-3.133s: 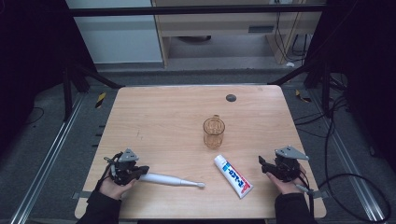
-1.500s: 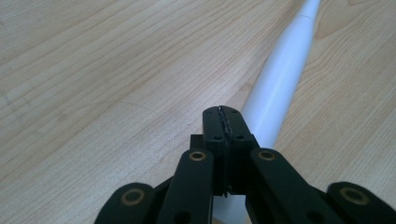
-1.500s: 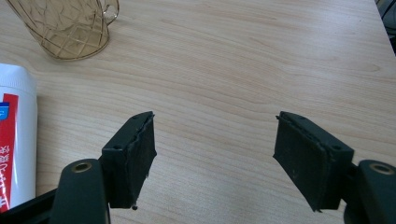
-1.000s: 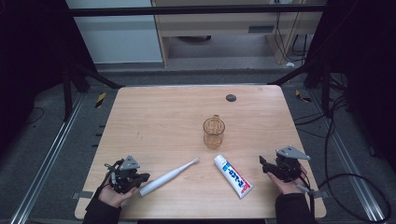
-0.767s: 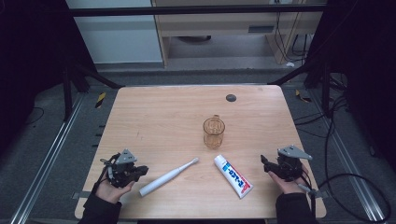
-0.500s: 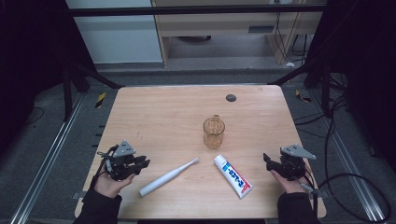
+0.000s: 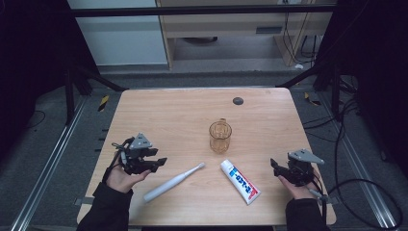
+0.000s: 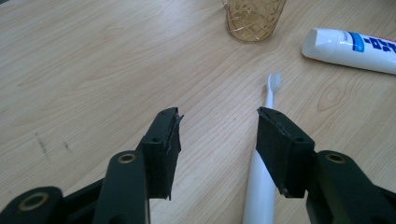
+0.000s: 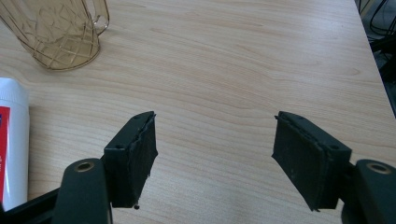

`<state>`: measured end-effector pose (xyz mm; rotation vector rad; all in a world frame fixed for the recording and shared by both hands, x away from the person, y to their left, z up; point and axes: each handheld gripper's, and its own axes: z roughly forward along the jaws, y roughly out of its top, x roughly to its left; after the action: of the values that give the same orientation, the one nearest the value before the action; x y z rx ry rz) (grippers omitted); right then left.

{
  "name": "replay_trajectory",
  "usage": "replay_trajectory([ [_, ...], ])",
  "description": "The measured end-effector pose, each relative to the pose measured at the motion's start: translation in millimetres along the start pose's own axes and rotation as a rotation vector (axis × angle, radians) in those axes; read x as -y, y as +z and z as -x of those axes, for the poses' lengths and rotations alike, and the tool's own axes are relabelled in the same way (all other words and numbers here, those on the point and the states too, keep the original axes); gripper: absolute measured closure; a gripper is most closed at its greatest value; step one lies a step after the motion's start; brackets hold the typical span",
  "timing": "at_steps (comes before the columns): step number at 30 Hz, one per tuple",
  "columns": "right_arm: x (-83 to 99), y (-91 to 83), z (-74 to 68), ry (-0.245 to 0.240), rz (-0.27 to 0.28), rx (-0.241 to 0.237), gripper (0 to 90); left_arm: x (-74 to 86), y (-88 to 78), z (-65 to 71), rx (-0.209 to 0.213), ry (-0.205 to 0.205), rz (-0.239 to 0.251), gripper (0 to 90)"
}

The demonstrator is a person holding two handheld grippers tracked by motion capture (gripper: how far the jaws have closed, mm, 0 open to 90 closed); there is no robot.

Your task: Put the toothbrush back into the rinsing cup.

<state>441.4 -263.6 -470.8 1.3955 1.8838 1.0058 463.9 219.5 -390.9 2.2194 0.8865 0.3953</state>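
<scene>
With the toothbrush [image 7: 173, 181] released at lower centre, beside the toothpaste [image 7: 240, 181] and below the cup [image 7: 220, 136]: left gripper [image 7: 153, 161] jaws just opened, empty; right gripper [image 7: 277, 169] wide, empty; cup unfilled.

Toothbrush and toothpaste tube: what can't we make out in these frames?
- Toothbrush: handle's lower end cut off by the bottom edge in left gripper view, partly behind the jaw.
- Toothpaste tube: far end cut by the right edge there; print too small in high view.
- Cup: top cropped in both gripper views.
</scene>
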Motion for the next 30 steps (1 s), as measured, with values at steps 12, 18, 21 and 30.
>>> replay_trajectory([
  [12, 1.5, 4.4, -2.3, -0.008, -0.024, -0.014, 30.9, -7.7, 33.0, 22.1, 0.053, 0.063, -0.091, 40.2],
  [18, 2.3, 6.3, -4.5, -0.013, -0.041, -0.026, 30.9, -4.5, 43.6, 26.0, 0.065, 0.077, -0.141, 39.2],
  [21, 2.7, 7.1, -4.4, -0.019, -0.044, -0.027, 30.9, -1.8, 49.8, 27.4, 0.066, 0.076, -0.168, 39.3],
  [30, 2.9, 8.2, -4.4, -0.020, -0.050, -0.032, 31.0, 4.6, 62.9, 31.0, 0.070, 0.082, -0.233, 40.7],
])
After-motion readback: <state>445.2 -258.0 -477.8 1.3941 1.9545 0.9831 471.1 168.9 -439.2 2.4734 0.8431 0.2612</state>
